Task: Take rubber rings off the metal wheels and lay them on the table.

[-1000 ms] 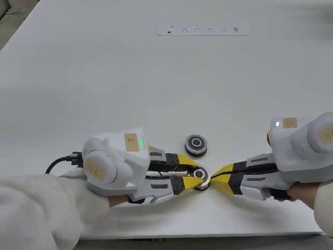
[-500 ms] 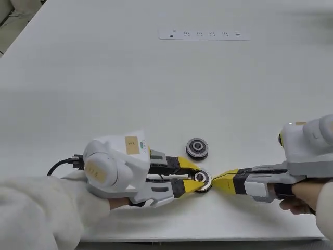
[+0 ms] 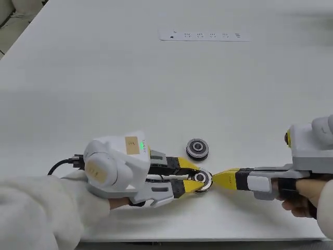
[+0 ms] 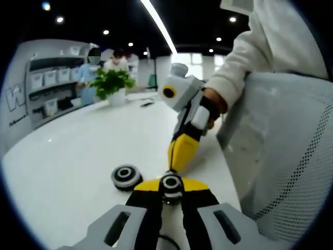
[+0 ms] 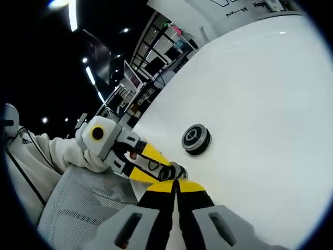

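A small metal wheel [image 3: 201, 177] sits between the yellow tips of my left gripper [image 3: 194, 178], which is shut on it just above the table near the front edge. In the left gripper view the wheel [image 4: 171, 183] fills the gap between the jaws. My right gripper [image 3: 214, 179] comes in from the right, its jaws pressed together at the wheel's rim, apparently pinching the rubber ring [image 5: 175, 172]. A second wheel with a black rubber ring [image 3: 197, 148] lies flat on the table just behind, also seen as the loose wheel [image 5: 196, 139] in the right gripper view.
A white power strip [image 3: 204, 35] lies far back on the white table [image 3: 104, 88]. The table's front edge [image 3: 208, 240] runs close below both grippers. A black cable [image 3: 60, 164] trails left from the left gripper. People and a plant [image 4: 112, 83] stand beyond the far side.
My right gripper has rolled onto its side, closed its jaws at the wheel's rim and drawn slightly to the right. The left gripper and both wheels have stayed put.
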{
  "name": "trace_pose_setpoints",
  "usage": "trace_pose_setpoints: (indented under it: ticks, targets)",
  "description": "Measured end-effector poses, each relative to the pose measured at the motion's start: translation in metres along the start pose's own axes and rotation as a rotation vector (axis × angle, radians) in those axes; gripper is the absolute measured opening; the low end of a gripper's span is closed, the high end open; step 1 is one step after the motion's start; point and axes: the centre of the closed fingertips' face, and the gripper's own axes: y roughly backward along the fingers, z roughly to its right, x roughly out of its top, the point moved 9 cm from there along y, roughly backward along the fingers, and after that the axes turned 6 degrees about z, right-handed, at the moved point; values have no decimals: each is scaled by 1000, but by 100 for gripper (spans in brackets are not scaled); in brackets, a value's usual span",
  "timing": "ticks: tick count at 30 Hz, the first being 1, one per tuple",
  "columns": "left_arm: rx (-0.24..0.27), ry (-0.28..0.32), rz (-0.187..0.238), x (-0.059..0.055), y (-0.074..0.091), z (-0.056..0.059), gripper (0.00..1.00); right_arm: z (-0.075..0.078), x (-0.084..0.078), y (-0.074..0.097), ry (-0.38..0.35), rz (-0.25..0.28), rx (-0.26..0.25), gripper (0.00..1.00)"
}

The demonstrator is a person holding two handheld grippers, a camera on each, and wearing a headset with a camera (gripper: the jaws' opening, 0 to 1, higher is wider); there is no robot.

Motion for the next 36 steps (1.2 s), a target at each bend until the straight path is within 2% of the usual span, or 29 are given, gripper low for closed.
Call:
trace_pose_setpoints:
  ticks: [9,19,36]
  targets:
    - [-1,0,5,-1,0,0,14,-2,1,0,11,2,7,0]
    - [-3,1,8,2,-2,2,14,-5,0,-2,33,-20,24,0]
    - [-3,2,10,4,-2,3,14,-5,1,-2,26,-11,36,0]
